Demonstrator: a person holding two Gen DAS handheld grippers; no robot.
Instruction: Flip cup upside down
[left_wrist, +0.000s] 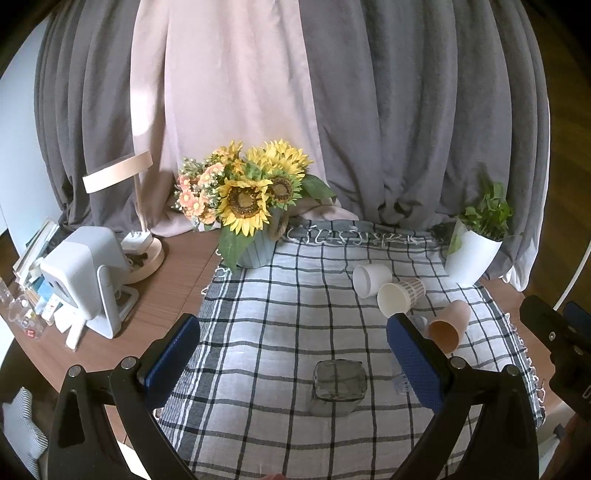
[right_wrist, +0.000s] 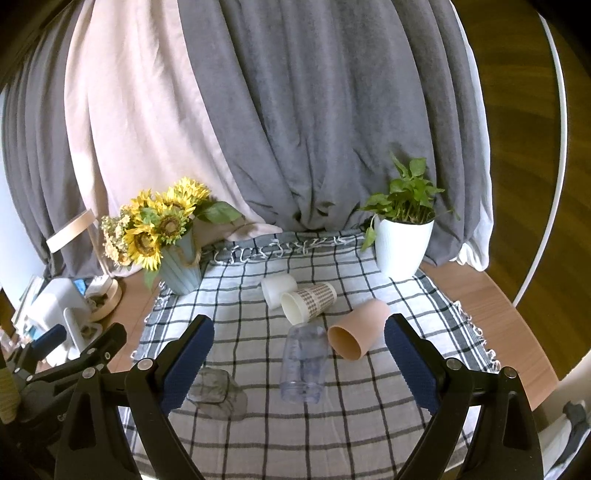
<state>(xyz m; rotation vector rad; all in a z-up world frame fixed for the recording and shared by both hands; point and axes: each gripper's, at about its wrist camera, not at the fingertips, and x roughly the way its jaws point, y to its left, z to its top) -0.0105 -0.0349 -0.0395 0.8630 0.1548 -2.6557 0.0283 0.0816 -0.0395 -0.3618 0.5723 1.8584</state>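
Note:
Several cups sit on the checked cloth (left_wrist: 280, 332). A smoky square glass (left_wrist: 338, 387) stands base up near the front; it also shows in the right wrist view (right_wrist: 218, 393). A clear plastic cup (right_wrist: 304, 363) lies on its side. A peach cup (right_wrist: 358, 330), a patterned paper cup (right_wrist: 308, 302) and a white cup (right_wrist: 277, 290) also lie on their sides. My left gripper (left_wrist: 295, 356) is open and empty above the cloth, the glass between its fingers. My right gripper (right_wrist: 299, 360) is open and empty, the clear cup between its fingers.
A sunflower vase (left_wrist: 251, 206) stands at the cloth's back left, a white plant pot (right_wrist: 402, 243) at the back right. A white device (left_wrist: 86, 280), a lamp (left_wrist: 122, 173) and books sit on the wooden table at left. Curtains hang behind.

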